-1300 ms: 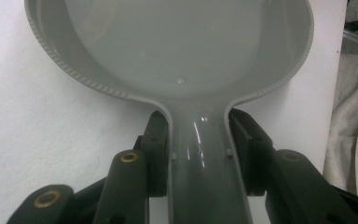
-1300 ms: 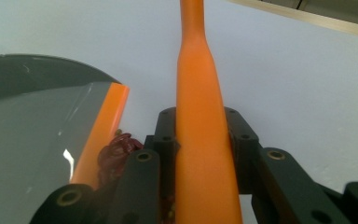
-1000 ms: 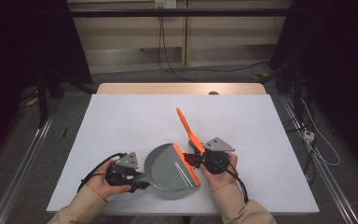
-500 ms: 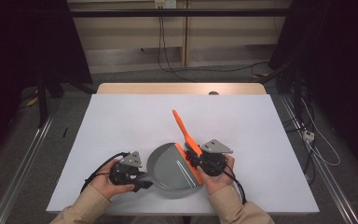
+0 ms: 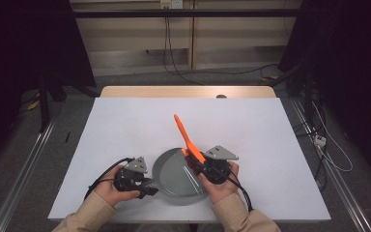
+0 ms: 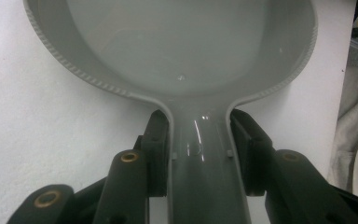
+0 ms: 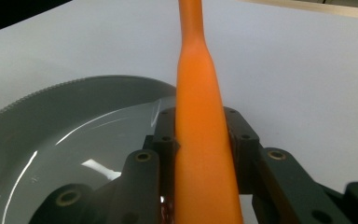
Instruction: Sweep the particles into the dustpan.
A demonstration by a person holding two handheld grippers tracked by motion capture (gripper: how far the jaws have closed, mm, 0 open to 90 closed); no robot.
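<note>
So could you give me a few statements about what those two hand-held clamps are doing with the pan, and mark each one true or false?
1. The left gripper is clamped on the handle of the grey pan. True.
2. The right gripper holds a blue spoon. False: it is clamped on an orange tool, a long handle that sticks up and away over the table.
3. The pan rests on the white table. True.
4. The pan is full of food. False: its inside looks bare and glossy in both gripper views.
5. The right gripper is far from the pan, at the far edge of the table. False: it sits right at the pan's rim, near the person's side.
</note>
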